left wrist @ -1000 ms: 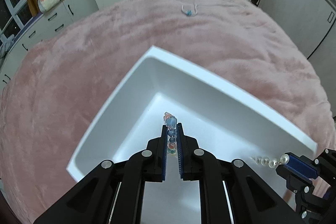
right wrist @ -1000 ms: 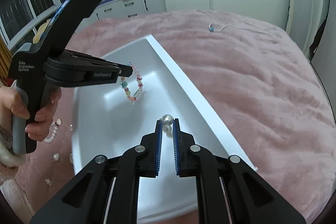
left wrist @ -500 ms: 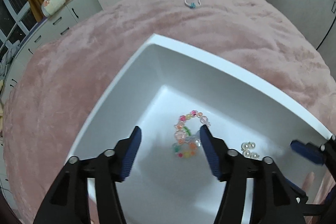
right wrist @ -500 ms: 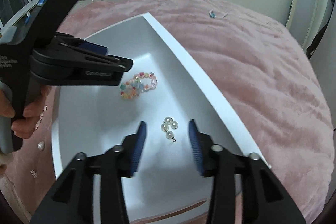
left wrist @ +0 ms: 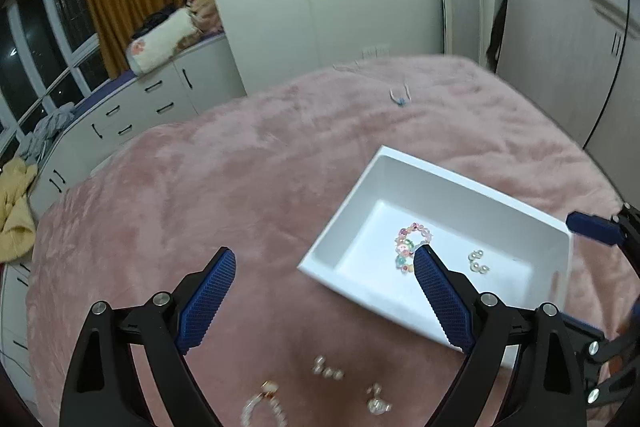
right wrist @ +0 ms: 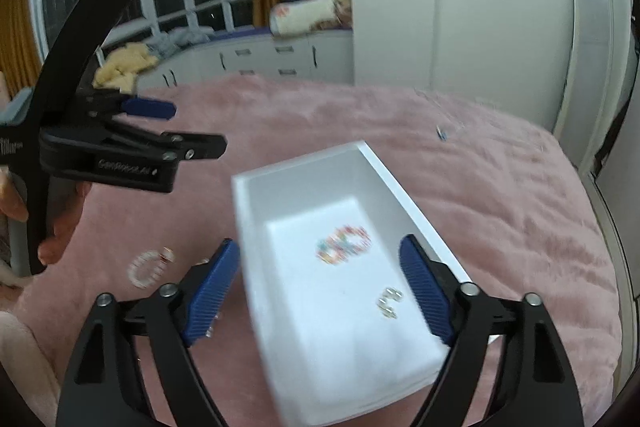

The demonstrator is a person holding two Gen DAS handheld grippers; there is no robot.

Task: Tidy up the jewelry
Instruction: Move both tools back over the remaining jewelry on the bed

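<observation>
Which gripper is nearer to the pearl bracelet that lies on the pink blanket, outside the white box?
Left. The left gripper hangs open right above the pearl bracelet, which lies between its fingers. The right gripper is open over the white box, off to the side.

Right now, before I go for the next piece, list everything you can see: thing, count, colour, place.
white tray: one, white, on the pink blanket, right of centre.
beaded bracelet: one, multicoloured, on the tray floor.
pearl cluster: one, pale, on the tray floor beside the bracelet, apart from it.
loose pearl pieces: about three, pale, blurred, on the blanket near the tray's near side.
pearl ring bracelet: one, white, on the blanket left of the tray.
small necklace: one, thin with a blue bit, far across the blanket.
pink blanket: one, covering the bed.
white cabinets: a row along the window side.
left tool: black with blue pads, open, empty.
right tool: the same, open, empty, above the tray.
</observation>
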